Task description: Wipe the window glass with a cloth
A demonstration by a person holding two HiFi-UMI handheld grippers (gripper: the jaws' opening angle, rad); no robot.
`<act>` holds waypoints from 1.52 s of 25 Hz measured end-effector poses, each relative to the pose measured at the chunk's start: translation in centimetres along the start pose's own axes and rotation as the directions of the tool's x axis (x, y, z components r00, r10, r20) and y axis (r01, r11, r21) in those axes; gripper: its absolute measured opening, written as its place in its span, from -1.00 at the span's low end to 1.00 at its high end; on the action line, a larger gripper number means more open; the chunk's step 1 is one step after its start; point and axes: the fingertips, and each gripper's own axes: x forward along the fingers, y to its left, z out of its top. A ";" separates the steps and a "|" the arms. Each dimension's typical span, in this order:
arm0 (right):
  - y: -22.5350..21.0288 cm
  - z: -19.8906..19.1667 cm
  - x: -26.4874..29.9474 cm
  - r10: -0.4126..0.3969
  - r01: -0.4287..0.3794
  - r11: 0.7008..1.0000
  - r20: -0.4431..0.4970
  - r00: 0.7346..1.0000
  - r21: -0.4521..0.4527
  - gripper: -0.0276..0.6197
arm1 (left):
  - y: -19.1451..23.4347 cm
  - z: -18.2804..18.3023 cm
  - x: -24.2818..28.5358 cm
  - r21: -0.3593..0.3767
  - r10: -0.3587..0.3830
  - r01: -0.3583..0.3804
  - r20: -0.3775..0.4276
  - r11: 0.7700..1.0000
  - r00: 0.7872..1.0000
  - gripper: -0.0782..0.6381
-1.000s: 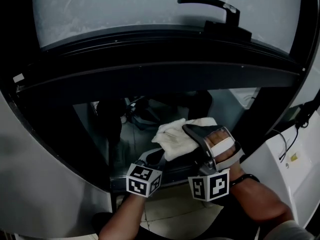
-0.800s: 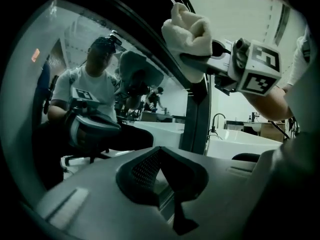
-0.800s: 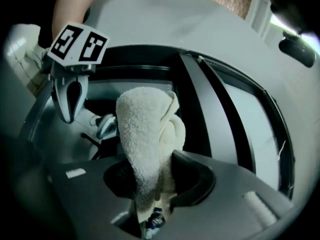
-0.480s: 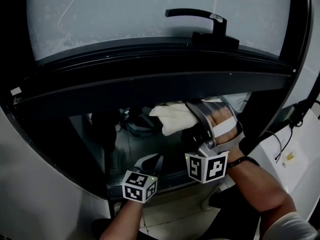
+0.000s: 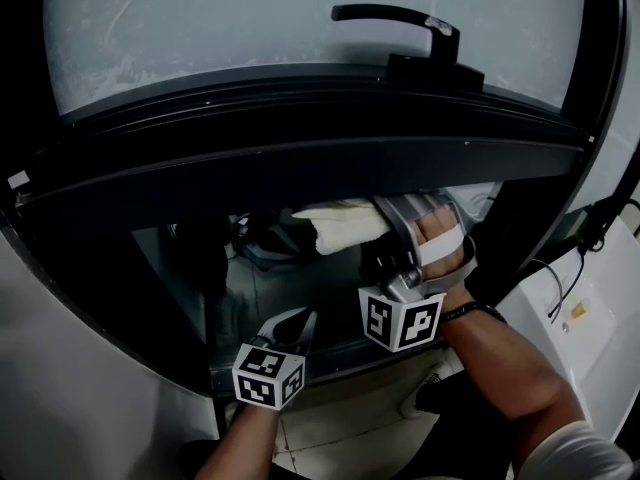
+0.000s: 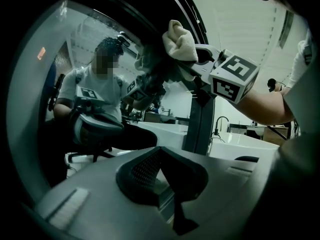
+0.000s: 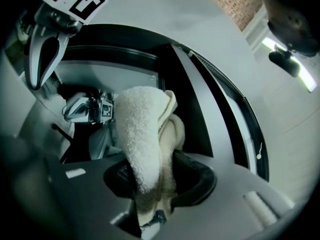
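Right gripper [image 5: 384, 224]: clamped on cloth [image 5: 335, 223], which is held at the window glass [image 5: 250, 290].
Left gripper [image 5: 297, 325]: jaws closed, nothing held.

A black metal lever handle [image 5: 400, 18] juts out above the broad dark frame bar [image 5: 300, 158] that crosses the head view, with a pale tiled floor [image 5: 340, 423] far below it and a white panel [image 5: 600, 313] at the right edge. In the left gripper view, a person in a light short-sleeved shirt [image 6: 95, 84] sits on a black office chair [image 6: 97, 124], and to the right a dark upright post [image 6: 199, 119] stands in front of a long white counter [image 6: 165, 134] that carries a thin curved tap [image 6: 219, 124]. The right gripper view shows a patch of red-brown brick wall [image 7: 242, 4] at the top and a bright strip lamp [image 7: 295, 69] at the right edge.
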 end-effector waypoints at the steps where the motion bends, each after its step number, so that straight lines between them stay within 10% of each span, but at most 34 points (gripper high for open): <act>1: 0.1 -0.1 0.0 -0.001 0.001 1.000 -0.001 1.000 0.004 -0.50 | 0.0 0.0 0.0 -0.002 0.001 -0.001 0.001 1.000 1.000 -0.73; 38: 2.7 -0.3 -0.8 -0.041 0.041 0.993 0.002 0.999 0.110 -0.55 | 0.5 -1.4 0.4 0.004 0.011 -0.011 -0.038 1.000 0.999 -0.73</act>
